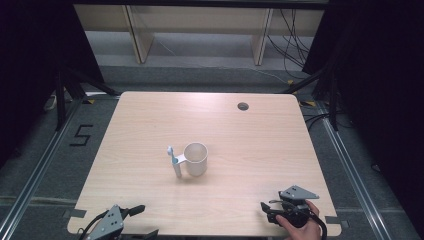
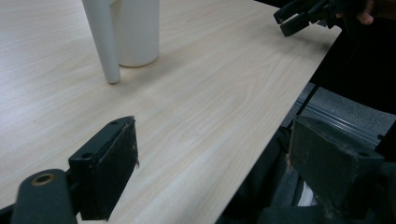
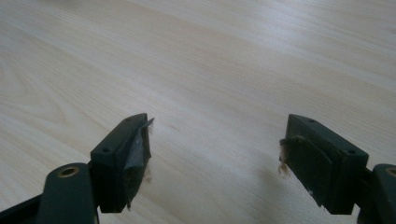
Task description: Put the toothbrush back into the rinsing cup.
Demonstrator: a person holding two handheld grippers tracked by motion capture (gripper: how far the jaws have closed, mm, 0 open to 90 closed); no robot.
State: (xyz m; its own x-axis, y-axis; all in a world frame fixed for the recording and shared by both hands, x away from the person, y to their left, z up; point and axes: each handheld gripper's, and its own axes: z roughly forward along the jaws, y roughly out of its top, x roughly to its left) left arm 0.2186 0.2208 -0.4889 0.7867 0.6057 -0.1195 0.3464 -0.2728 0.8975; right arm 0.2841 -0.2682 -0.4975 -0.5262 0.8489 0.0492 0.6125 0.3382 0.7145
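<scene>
High view, left to right: left tongs [image 1: 131, 210] released at the tabletop's [image 1: 150, 125] near edge; white mug [image 1: 195, 159] with a toothbrush [image 1: 174, 161] leaning against it, mid-tabletop, untouched; right tongs [image 1: 266, 209] released, well apart. Judged stage: nothing grasped, all handling remains.

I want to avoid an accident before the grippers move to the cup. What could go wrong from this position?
1. The toothbrush leans against the outside of the white cup, so even a light touch on the cup could make it fall over.
2. The left gripper sits at the table's near edge; in the left gripper view one jaw hangs past that edge, so it might catch there.
3. Both grippers, including the right gripper, are open and far away, so a hasty approach may push the cup.
</scene>
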